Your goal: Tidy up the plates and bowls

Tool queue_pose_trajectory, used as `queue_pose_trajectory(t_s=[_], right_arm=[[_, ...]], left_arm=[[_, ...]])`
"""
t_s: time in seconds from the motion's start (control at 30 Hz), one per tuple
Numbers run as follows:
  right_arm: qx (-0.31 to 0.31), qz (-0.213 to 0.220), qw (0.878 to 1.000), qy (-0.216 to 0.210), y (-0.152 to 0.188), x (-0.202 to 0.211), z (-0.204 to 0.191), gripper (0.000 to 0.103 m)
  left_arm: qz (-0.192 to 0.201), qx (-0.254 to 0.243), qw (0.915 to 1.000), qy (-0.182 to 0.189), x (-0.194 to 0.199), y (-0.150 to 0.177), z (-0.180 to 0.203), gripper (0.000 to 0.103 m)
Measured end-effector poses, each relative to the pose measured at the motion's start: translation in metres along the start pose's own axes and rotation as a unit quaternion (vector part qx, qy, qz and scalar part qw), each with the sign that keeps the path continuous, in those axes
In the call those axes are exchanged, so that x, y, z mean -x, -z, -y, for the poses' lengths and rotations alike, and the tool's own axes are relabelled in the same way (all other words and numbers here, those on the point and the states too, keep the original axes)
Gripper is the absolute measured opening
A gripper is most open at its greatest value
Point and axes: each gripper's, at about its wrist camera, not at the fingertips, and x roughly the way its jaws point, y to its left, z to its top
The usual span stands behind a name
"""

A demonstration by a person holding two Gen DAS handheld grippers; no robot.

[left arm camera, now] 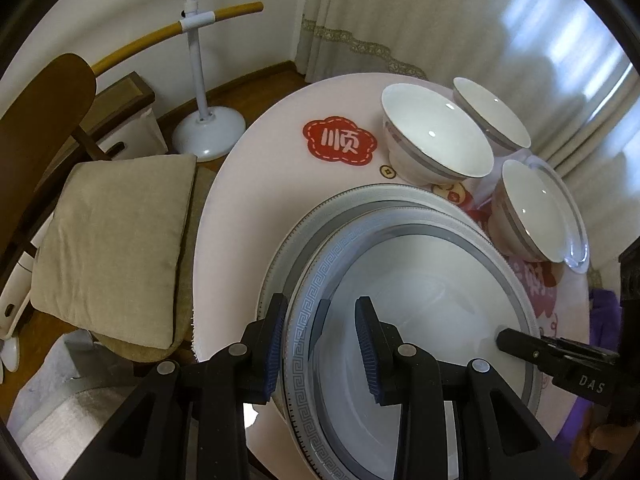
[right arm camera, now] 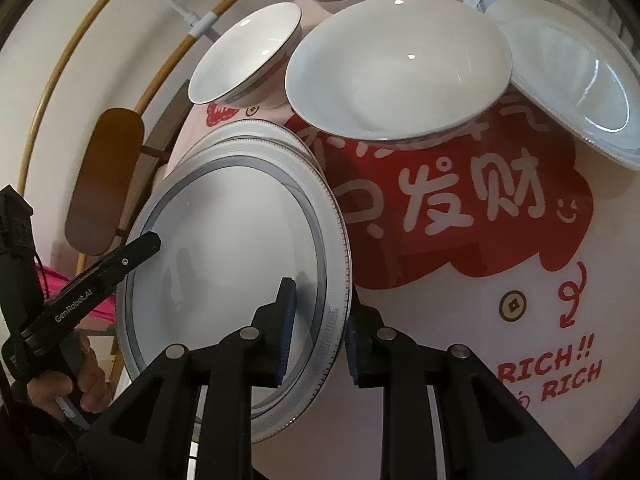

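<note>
Round table (left arm camera: pixel 240 184), pink cloth. Top plate (left arm camera: pixel 420 320), key-pattern rim, sits on plate stack (left arm camera: pixel 400 196) at near edge. My left claw (left arm camera: pixel 322 344) and right claw (right arm camera: pixel 318 340) each straddle its rim, fingers spread, not clamped. Three bowls (left arm camera: pixel 436 136) just beyond. Risk: uneven squeeze tips plate, glazed rim slips, plate knocks bowls.
</note>
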Motion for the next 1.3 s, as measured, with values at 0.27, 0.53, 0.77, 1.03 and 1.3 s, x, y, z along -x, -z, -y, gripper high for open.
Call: queue_pose_trajectory(t_s=[0.27,0.53,0.77,1.03,1.3], right_arm=[[0.004,0.000,0.999,0.043,-0.005,-0.003,-0.012,0.031],[0.012,0.006,0.998,0.069,-0.011,-0.006,-0.020,0.034],[0.001,0.001,0.998,0.061,-0.016,-0.019,-0.021,0.034],[0.009,0.000,0.997,0.070,-0.017,-0.019,-0.023,0.035],[0.031,0.006,0.995,0.094,-0.018,-0.004,-0.031,0.037]], left_arm=[[0.002,0.002,1.0000,-0.003,-0.009,-0.005,-0.002,0.030],[0.015,-0.016,0.9995,-0.022,-0.007,-0.008,0.001,0.030],[0.024,-0.068,0.9973,-0.010,-0.007,-0.007,0.027,0.025],[0.012,-0.060,0.9978,-0.027,-0.008,-0.003,0.029,0.034],[0.007,-0.041,0.9987,-0.028,0.001,-0.004,0.035,0.061]])
